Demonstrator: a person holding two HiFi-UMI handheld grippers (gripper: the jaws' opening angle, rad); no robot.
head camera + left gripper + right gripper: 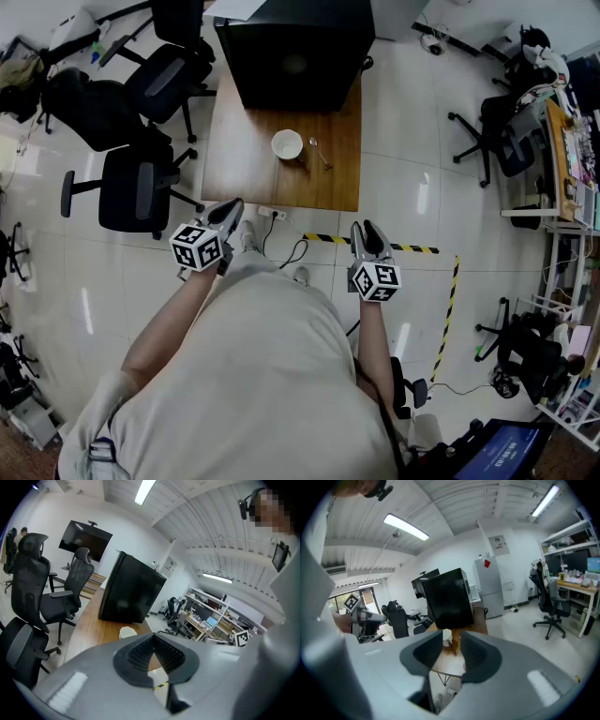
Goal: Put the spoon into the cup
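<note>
You are standing back from the wooden table [246,159], with both grippers held out in front of you over the floor, well short of its near edge, and tilted a little downward.

The left gripper [228,214] has its jaws together at the tips. In the left gripper view [153,641] the ribbed pads meet at the far end and leave only a small wedge of a gap behind them, with nothing in it.

The right gripper [365,234] has its jaws a narrow way apart and empty. In the right gripper view [451,641] you look through the slot between them at the table.

The white cup [287,144] stands upright on the table, towards its near half and in front of the big black box [295,47] that fills the far end. The spoon [320,153] lies flat on the wood just to the right of the cup, apart from it, and neither gripper touches it. The cup also shows in the left gripper view [127,632] and in the right gripper view [447,635].

A black office chair [136,187] stands just left of the table, and yellow-and-black tape [412,248] runs along the floor beside the right gripper.
</note>
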